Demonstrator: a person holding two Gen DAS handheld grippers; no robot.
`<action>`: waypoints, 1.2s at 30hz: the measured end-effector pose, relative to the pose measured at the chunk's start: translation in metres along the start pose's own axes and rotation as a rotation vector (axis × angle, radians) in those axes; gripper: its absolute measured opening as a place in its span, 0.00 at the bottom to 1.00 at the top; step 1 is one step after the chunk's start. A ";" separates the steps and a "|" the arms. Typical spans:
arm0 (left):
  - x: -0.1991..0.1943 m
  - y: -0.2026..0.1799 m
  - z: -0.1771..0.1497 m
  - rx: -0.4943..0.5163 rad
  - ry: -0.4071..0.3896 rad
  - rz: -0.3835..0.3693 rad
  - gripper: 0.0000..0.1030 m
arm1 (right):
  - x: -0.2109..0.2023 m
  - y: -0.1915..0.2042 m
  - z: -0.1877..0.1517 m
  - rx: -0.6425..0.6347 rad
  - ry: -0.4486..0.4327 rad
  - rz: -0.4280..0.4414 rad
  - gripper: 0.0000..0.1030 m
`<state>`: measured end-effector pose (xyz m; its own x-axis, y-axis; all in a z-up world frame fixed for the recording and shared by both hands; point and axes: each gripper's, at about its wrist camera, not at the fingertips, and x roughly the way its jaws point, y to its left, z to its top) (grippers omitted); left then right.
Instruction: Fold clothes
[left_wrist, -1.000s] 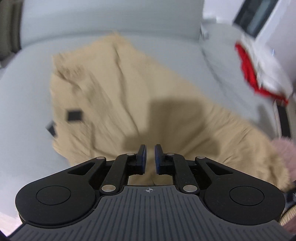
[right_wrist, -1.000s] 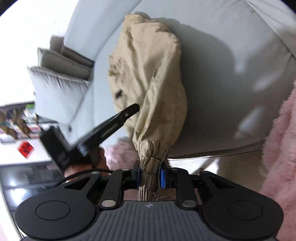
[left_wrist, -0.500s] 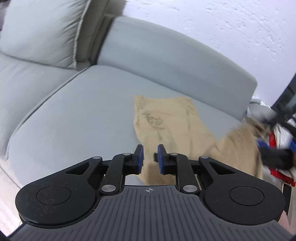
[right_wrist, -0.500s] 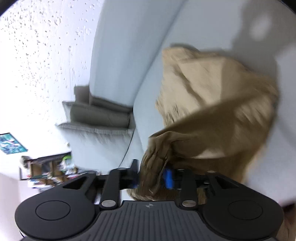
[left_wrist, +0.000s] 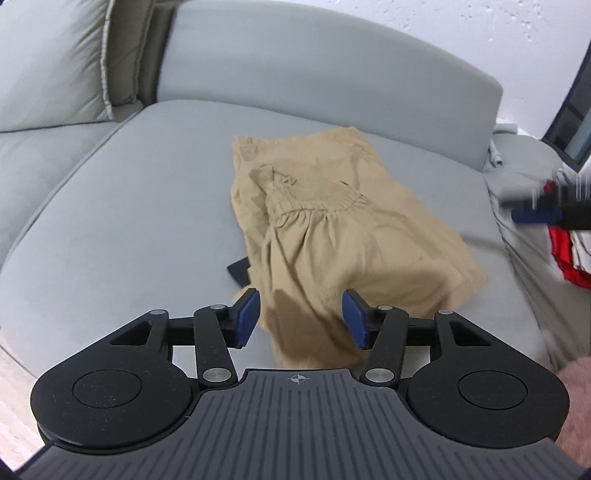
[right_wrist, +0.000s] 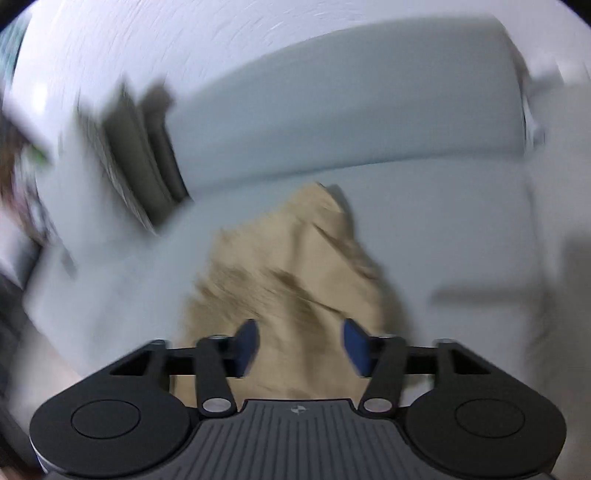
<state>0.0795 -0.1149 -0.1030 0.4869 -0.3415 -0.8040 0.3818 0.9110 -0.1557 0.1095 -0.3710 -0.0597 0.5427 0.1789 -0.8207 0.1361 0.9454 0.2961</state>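
**Ana:** Progress looks partial to me; the tan garment (left_wrist: 325, 229) lies on the seat of the grey sofa (left_wrist: 122, 206), doubled over itself, with a gathered elastic band showing across the top layer; I judge one fold is in, though the lower edge is loose and uneven.

**Ben:** Agreed; and the tongs? The left gripper (left_wrist: 300, 319) has its jaws spread wide, with the cloth's near edge lying between and beneath them, nothing pinched; the right gripper (right_wrist: 301, 345) is spread the same way over the fabric, though that view is badly smeared.

**Ana:** So neither holds anything; what's left is squaring it and probably folding again.

**Ben:** Material seems thin, matte woven cotton, softly creased; the sofa is smooth, firm upholstery; something small and black (left_wrist: 240, 271) peeks from under the cloth's left edge; I can't tell what.
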 end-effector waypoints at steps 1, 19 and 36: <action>0.007 -0.002 0.004 0.006 0.003 0.006 0.53 | 0.009 0.000 -0.005 -0.060 0.021 -0.013 0.46; 0.075 -0.040 0.007 0.292 -0.015 0.091 0.00 | 0.105 0.070 -0.010 -0.484 0.144 0.012 0.06; 0.089 -0.055 0.007 0.306 -0.006 0.190 0.34 | 0.058 0.047 -0.029 -0.140 0.044 -0.133 0.42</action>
<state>0.1079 -0.1970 -0.1621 0.5763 -0.1749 -0.7983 0.5011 0.8473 0.1761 0.1232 -0.3084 -0.1077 0.4902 0.0586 -0.8696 0.0858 0.9896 0.1151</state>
